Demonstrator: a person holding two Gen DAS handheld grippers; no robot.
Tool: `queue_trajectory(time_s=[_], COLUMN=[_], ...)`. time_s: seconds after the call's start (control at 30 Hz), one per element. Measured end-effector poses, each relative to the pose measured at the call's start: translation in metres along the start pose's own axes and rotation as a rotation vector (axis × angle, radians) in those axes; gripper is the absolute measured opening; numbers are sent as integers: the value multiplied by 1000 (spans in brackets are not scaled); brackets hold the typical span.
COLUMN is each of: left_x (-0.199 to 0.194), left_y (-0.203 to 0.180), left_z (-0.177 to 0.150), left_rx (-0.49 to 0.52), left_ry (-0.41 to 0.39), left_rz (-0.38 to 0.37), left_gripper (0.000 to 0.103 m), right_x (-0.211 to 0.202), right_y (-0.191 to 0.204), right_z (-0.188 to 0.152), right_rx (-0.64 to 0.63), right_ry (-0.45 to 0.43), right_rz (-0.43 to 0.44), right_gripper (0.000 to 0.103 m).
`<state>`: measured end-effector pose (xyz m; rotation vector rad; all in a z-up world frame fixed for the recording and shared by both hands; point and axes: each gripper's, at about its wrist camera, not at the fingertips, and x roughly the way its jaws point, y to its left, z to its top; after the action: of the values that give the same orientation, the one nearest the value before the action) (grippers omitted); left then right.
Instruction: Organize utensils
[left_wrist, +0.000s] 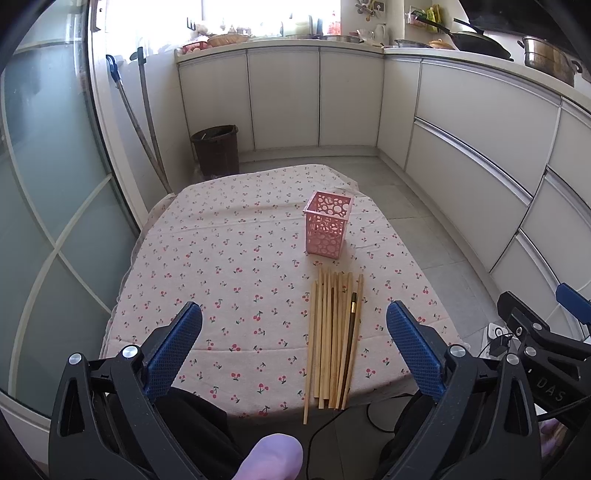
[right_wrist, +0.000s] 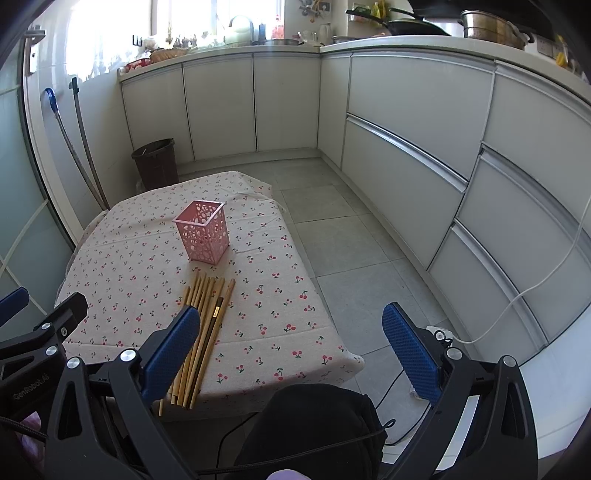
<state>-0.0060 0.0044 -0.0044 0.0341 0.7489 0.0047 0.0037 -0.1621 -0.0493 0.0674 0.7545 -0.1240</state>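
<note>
A pink perforated holder (left_wrist: 328, 228) (right_wrist: 202, 231) stands upright on the cherry-print tablecloth (left_wrist: 229, 266) (right_wrist: 125, 266), with no utensils showing in it. Just in front of it lies a bundle of several wooden chopsticks (left_wrist: 334, 339) (right_wrist: 205, 332), one of them dark (left_wrist: 349, 343); their near ends overhang the table's front edge. My left gripper (left_wrist: 294, 317) hovers open above the near table edge, the chopsticks between its fingers' lines. My right gripper (right_wrist: 291, 319) is open too, its left finger (right_wrist: 173, 354) over the bundle. Neither holds anything.
A dark bin (left_wrist: 217, 151) (right_wrist: 156, 162) and two mop handles (left_wrist: 147, 122) stand behind the table. White cabinets (right_wrist: 406, 147) run along the back and right. Grey tiled floor (right_wrist: 332, 229) lies right of the table, with a cable and power strip (right_wrist: 439, 334). A person's dark-clothed knees (right_wrist: 310, 424) sit below.
</note>
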Motion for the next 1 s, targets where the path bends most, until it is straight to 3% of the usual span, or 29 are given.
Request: queue_trajectory(time_s=[1.0], left_x=[2], left_y=[-2], left_z=[-4], left_rx=[-6], left_ry=[26], left_rz=[2], left_gripper=[96], right_x=[-3], right_y=[3], right_z=[-5], right_rx=[2], right_ry=[-4], right_rz=[1], right_gripper=[96])
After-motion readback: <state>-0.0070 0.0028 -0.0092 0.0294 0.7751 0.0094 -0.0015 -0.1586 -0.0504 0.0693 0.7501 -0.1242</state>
